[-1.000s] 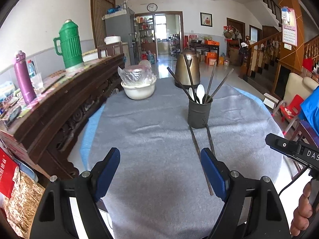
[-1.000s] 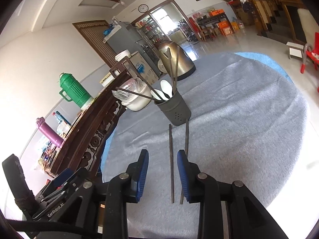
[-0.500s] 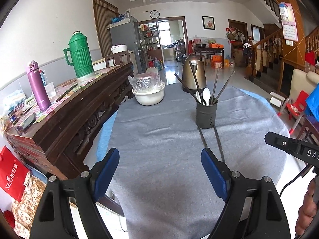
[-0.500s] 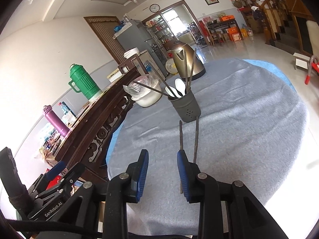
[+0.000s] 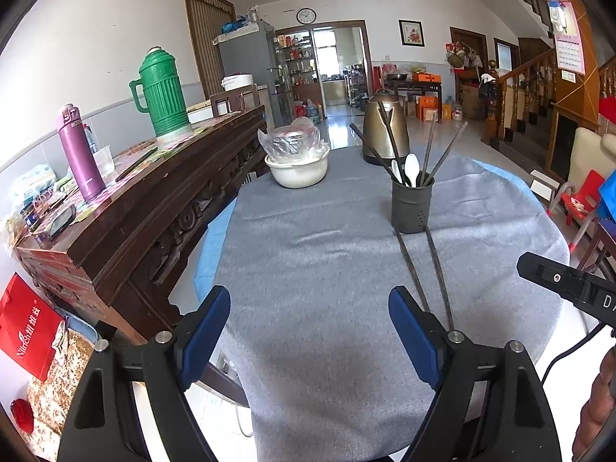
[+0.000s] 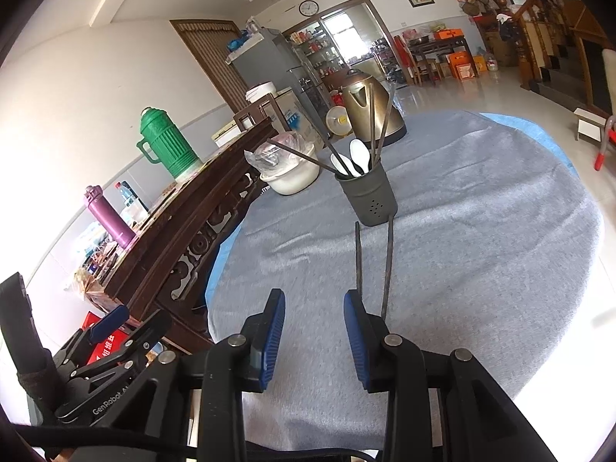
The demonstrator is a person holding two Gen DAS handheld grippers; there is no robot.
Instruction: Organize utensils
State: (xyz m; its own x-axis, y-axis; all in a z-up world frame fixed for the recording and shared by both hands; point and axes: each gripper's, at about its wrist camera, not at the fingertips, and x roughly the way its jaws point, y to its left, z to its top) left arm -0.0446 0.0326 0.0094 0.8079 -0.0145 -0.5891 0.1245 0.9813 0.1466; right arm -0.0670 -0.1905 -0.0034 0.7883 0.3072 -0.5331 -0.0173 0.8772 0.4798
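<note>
Both claws, left (image 5: 308,331) and right (image 6: 313,327), stood apart and empty above the tabletop (image 5: 327,269), where two loose chopsticks (image 6: 375,265) lay against the holder (image 6: 367,198); a careless pinch risked seizing only one, or toppling the holder.

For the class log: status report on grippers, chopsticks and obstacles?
Left gripper open, empty. Right gripper open, empty. Two chopsticks flat by holder. Path clear.
</note>
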